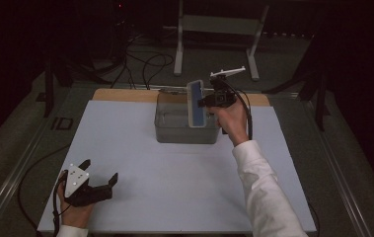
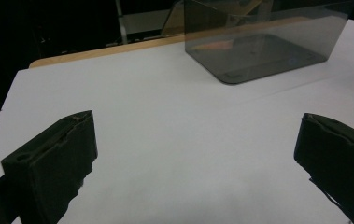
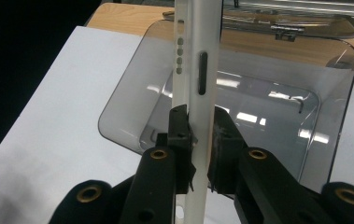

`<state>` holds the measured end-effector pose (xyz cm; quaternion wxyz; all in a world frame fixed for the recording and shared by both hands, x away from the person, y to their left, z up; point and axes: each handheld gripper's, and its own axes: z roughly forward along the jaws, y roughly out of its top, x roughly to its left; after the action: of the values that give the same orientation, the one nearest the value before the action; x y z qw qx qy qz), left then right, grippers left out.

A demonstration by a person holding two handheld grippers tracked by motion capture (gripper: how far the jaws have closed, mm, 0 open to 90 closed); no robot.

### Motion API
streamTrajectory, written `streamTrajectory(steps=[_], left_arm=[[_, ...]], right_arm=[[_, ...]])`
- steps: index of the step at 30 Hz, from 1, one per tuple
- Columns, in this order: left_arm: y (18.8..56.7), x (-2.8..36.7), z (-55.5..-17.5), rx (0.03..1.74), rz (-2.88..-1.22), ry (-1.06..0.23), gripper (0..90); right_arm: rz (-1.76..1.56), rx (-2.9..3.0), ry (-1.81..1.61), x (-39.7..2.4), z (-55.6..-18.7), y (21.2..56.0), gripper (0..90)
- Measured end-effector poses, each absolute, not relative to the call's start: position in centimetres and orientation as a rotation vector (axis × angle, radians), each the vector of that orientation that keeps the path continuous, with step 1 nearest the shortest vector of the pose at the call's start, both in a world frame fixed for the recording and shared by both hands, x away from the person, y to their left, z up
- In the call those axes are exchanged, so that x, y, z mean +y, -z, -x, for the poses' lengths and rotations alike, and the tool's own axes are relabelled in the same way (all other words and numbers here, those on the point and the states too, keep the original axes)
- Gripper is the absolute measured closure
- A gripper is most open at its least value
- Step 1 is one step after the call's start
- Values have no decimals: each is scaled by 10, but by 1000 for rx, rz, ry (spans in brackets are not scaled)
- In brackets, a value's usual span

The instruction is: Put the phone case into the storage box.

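The room is dark, and the far part of it is almost black. The tabletop [image 1: 125, 148] is covered by a white sheet, with a strip of light wood [image 1: 125, 95] visible at its far edge. Behind it, on a grey-green floor [image 1: 293, 54], stands a pale metal frame [image 1: 219, 24] with two legs. Several black cables [image 1: 145, 66] lie in loops on the floor near it. A small red light [image 1: 121, 6] shines in the dark background.

A white slab with a blue face [image 1: 196, 104], its edge white [image 3: 198, 70], sits in the black right hand-held gripper [image 3: 201, 135]; smoky grey clear bin [image 1: 174, 129]; white sheet [image 1: 140, 148] on a tan wood counter [image 1: 120, 95]; black left hand-held gripper [image 1: 99, 174] carrying a grey plate
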<state>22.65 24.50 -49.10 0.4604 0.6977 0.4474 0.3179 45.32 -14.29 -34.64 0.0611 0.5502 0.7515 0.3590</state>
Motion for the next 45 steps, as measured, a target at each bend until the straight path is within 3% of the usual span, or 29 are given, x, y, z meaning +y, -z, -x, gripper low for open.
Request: streamTrajectory(steps=[45], left_arm=[[490,244,-226,1095,-1714,-782,3]], right_arm=[[-1789,2152,-931,-165,-477,363,818]])
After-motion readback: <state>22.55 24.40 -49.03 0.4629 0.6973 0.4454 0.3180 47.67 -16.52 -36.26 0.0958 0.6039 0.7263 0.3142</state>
